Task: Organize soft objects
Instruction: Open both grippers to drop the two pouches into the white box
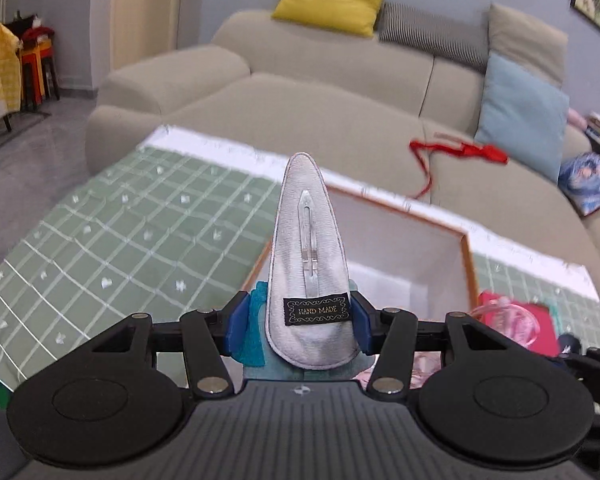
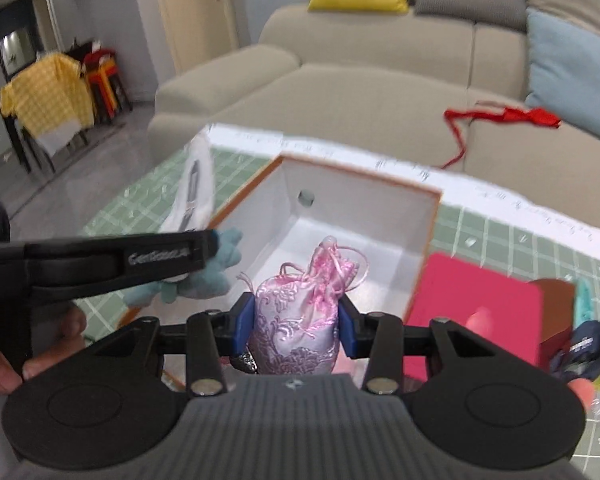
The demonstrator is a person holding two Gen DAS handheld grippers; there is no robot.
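Observation:
My left gripper is shut on a grey felt hair clip with a black "HAND MADE" label and a teal plush part behind it. The clip stands upright over the near left corner of an open white box with an orange rim. My right gripper is shut on a pink brocade drawstring pouch, just above the box's near edge. In the right wrist view the left gripper comes in from the left with the teal plush and clip.
The box sits on a green checked cloth. A pink card, a navy item and a clear plastic piece lie to the right. Behind stands a beige sofa with a red ribbon and cushions.

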